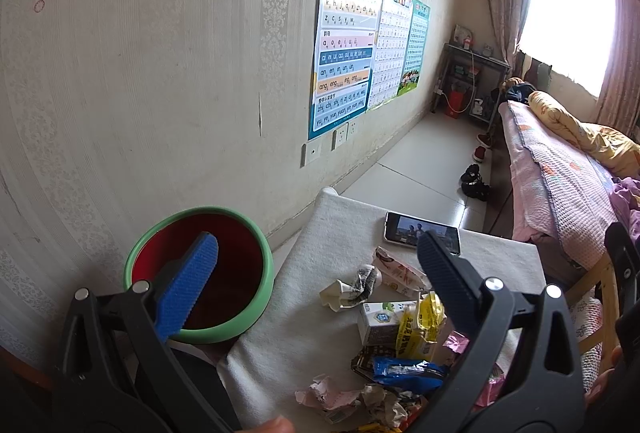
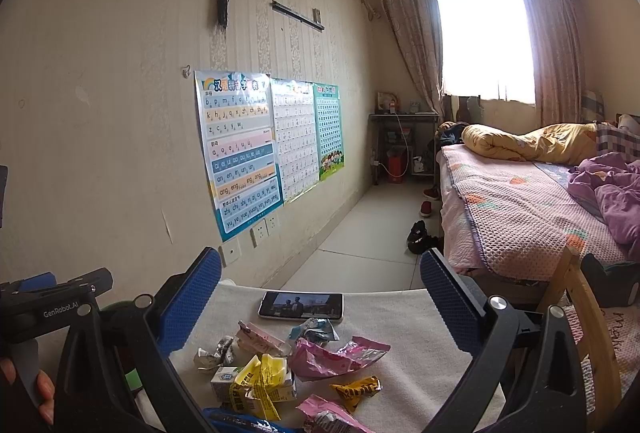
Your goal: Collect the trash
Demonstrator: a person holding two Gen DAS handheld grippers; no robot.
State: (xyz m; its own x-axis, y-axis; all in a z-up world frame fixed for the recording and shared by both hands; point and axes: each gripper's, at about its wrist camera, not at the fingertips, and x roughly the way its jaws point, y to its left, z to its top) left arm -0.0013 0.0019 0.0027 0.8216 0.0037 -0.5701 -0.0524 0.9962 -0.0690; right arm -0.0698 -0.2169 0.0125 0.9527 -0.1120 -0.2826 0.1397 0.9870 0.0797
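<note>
- Trash (image 2: pixel 280 373) is piled on the white cloth-covered table (image 2: pixel 400 313): crumpled paper, a small milk carton (image 1: pixel 378 321), a yellow wrapper (image 2: pixel 262 379), pink wrappers (image 2: pixel 332 355) and a blue packet (image 1: pixel 408 371).
- My left gripper (image 1: pixel 316 273) hovers over the table's left edge, jaws spread wide with nothing between them. Its left finger (image 1: pixel 188 285) sits over the bin and its right finger (image 1: pixel 448 281) is above the pile.
- That bin (image 1: pixel 256 305) is a red one with a green rim, just beside the table on the wall side, and it looks empty from what I can see of the inside.
- My right gripper (image 2: pixel 320 297) is also wide open and holding nothing, raised and pointing down the room, with the trash lying low between its fingers, nearer the camera than the tips.
- A phone (image 2: pixel 302 306) with its screen lit lies flat at the far edge of the table, beyond the trash and apart from it.
- In the right wrist view my left gripper shows at the far left, with my fingers (image 2: pixel 44 393) wrapped on its handle.
- Bed (image 2: pixel 520 201) runs along the right side, posters (image 2: pixel 240 149) on the wall to the left.
</note>
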